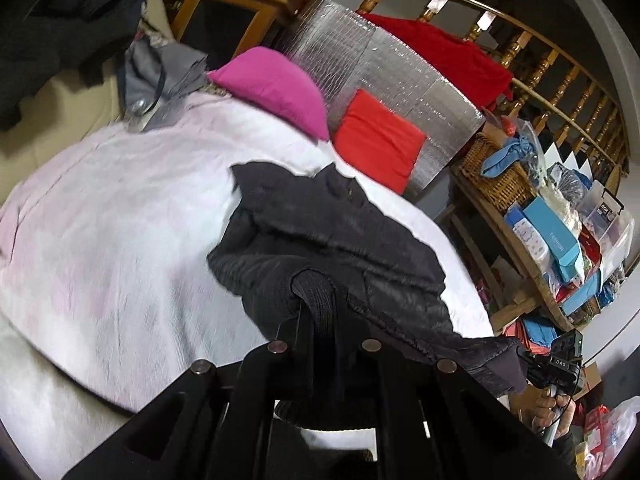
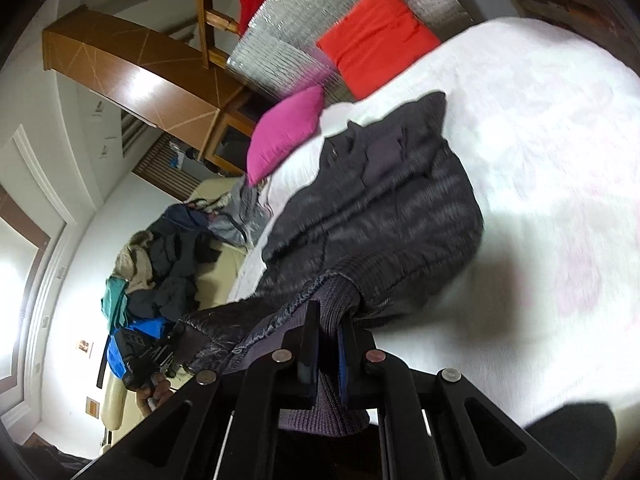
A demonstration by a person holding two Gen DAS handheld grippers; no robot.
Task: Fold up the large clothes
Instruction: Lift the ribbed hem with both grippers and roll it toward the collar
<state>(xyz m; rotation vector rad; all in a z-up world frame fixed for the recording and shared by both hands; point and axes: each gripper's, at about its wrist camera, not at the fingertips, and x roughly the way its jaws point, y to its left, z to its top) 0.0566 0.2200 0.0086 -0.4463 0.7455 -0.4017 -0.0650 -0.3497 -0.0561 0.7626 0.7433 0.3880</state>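
**A:** Where is the jacket now, and how do the two tools hold it?

**B:** The dark quilted jacket (image 1: 332, 232) lies on the white bedspread (image 1: 120, 220), straight ahead of both tools. The left gripper (image 1: 316, 312) is clamped on the ribbed knit hem (image 1: 314, 284) at one corner. The right gripper (image 2: 328, 320) is clamped on the same ribbed band (image 2: 332, 284) at the other corner. Between the two tools the bottom edge hangs in a loose curve, and the collar end rests far from them, toward the pink cushion (image 1: 276, 88).

**A:** So what is the step, in your opinion?

**B:** I judge it is lifting the bottom edge, to bring it forward over the body toward the collar.

**A:** How to do it well?

**B:** Keep both tools at equal height and move them forward together, so the fold line stays straight across the jacket. Pull them a little apart first, because the sagging edge would make wrinkles. The padding is slippery and thick, and only the knit band is between the fingers, so the grip should stay firm until the hem lies down beyond the tools.

**A:** Any risk?

**B:** The far part may slide on the bedspread toward the red cushion (image 1: 376, 140) instead of folding. A slow, low arc should help.
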